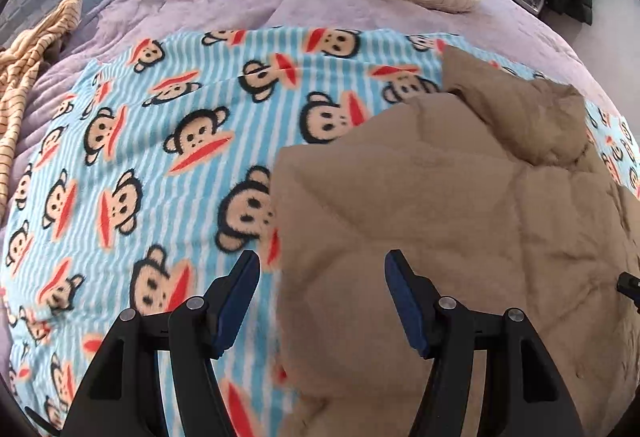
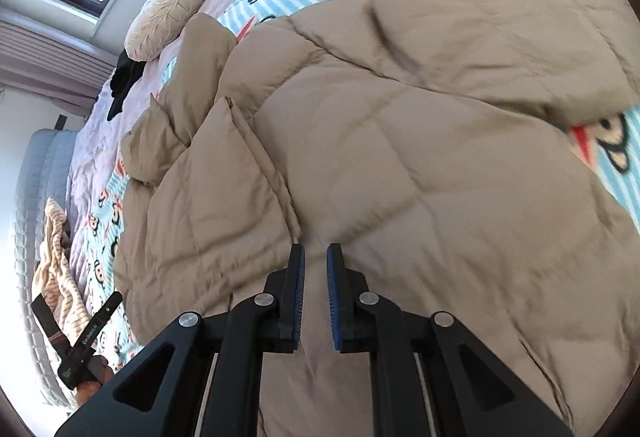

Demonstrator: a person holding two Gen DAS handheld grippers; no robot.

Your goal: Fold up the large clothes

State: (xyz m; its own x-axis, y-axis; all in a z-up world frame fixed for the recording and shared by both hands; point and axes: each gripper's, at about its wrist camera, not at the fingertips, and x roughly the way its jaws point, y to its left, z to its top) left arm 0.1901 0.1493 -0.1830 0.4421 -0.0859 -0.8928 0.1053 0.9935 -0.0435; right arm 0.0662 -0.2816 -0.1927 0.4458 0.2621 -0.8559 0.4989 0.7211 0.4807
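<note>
Your left gripper (image 1: 322, 265) fingers are spread wide above the jacket (image 1: 460, 237) edge; your right gripper (image 2: 316, 257) fingers are narrowly apart, empty, over it.

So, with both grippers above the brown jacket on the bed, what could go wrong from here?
1. The jacket is puffy; the right gripper, jaws nearly closed and holding nothing, may pinch only a thin layer that slips out.
2. The left gripper is wide open at the jacket's edge and could also catch the monkey blanket beneath.
3. One sleeve lies bunched, so a fold may turn out uneven.
</note>
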